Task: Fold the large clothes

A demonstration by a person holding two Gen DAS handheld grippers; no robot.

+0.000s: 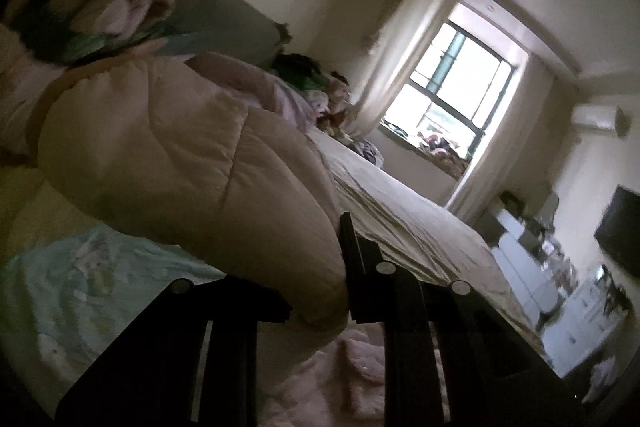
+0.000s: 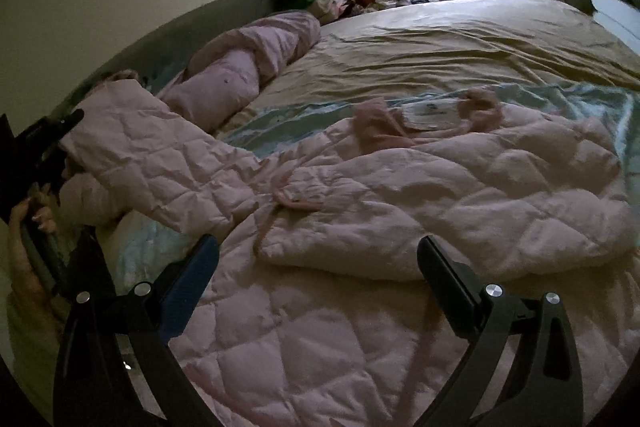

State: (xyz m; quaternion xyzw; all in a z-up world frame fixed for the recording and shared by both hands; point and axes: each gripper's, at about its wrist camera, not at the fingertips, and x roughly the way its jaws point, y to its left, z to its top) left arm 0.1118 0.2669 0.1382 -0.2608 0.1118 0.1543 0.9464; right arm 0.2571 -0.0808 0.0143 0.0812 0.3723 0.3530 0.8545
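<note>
Left gripper (image 1: 320,267) — jaws clamping the cuff end of a quilted sleeve (image 1: 192,163), lifting it off the bed (image 2: 460,39). Right gripper (image 2: 318,259) — jaws standing wide apart, hovering empty over the pink quilted coat (image 2: 400,211), which is lying spread on a pale blue cloth (image 2: 280,125). Step in hand, seemingly: folding the sleeve inward. Next move is calling for carrying the cuff across the coat body, right gripper pinning or smoothing.
</note>
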